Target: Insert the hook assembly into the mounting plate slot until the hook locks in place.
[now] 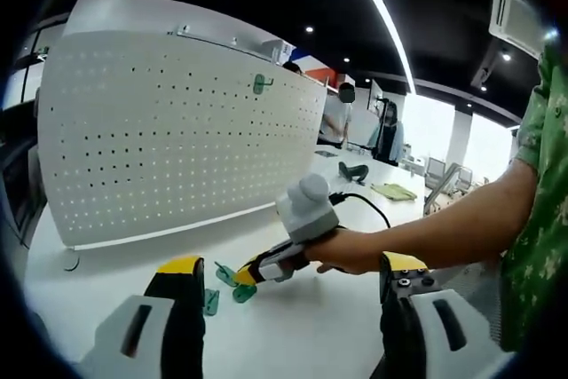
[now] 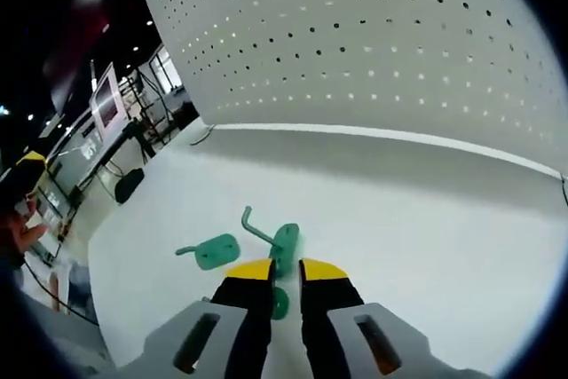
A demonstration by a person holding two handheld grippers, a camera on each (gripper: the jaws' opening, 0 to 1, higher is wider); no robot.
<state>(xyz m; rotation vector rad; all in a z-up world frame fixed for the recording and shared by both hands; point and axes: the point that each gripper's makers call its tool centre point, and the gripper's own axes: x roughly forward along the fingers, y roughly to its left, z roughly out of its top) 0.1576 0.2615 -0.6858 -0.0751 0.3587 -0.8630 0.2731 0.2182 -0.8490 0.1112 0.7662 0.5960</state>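
A white perforated mounting plate stands upright at the back of the white table, and it spans the top of the right gripper view. One green hook hangs on it near its upper right. My right gripper is low over the table, its jaws close together on a green hook assembly. A second green hook lies loose just to its left. In the left gripper view the right gripper, held by a hand, touches the green hooks on the table. My left gripper is wide open and holds nothing.
The person's arm with a green sleeve reaches in from the right. A black cable and a green cloth lie farther back on the table. People stand behind the plate. The table's left edge drops off toward chairs and desks.
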